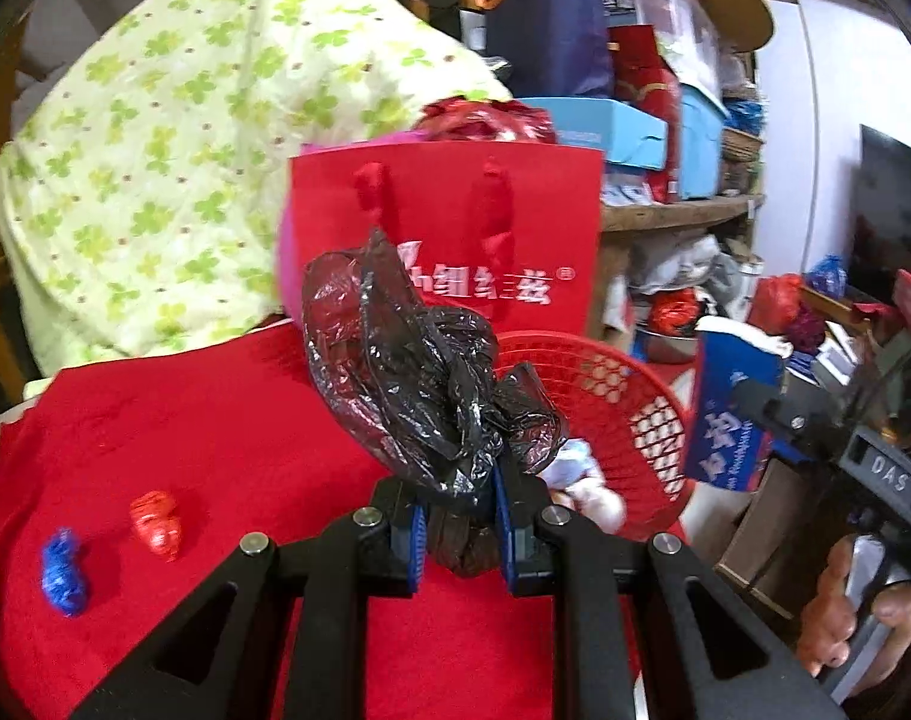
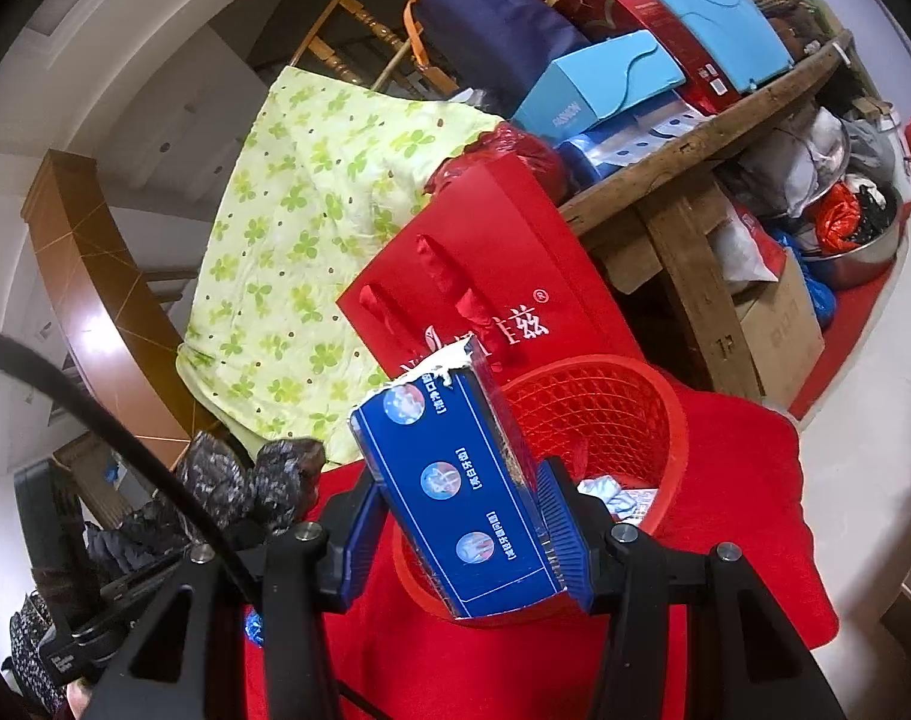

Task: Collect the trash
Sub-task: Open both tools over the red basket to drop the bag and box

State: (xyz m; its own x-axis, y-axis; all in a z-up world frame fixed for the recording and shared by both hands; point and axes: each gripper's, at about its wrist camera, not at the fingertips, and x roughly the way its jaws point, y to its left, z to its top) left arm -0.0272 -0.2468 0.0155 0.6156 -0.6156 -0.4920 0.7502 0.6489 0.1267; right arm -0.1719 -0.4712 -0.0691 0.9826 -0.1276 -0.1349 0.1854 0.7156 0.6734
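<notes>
Trash basket (image 2: 599,420), red mesh, on red cloth (image 1: 215,420). Left gripper (image 1: 461,531) clamps black bag (image 1: 407,360); right gripper (image 2: 464,531) grips blue box (image 2: 455,480). Cluttered wooden shelf (image 2: 695,144) at 1 o'clock.

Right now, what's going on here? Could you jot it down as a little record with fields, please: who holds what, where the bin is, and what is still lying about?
left gripper: shut on a crumpled black plastic bag
right gripper: shut on a blue carton, torn open at its top end
bin: red mesh basket, standing on the red cloth, already holding some crumpled paper
blue carton's place: in front of the basket in the right wrist view
still on the cloth: red wad; blue wad
behind the basket: red gift bag
</notes>
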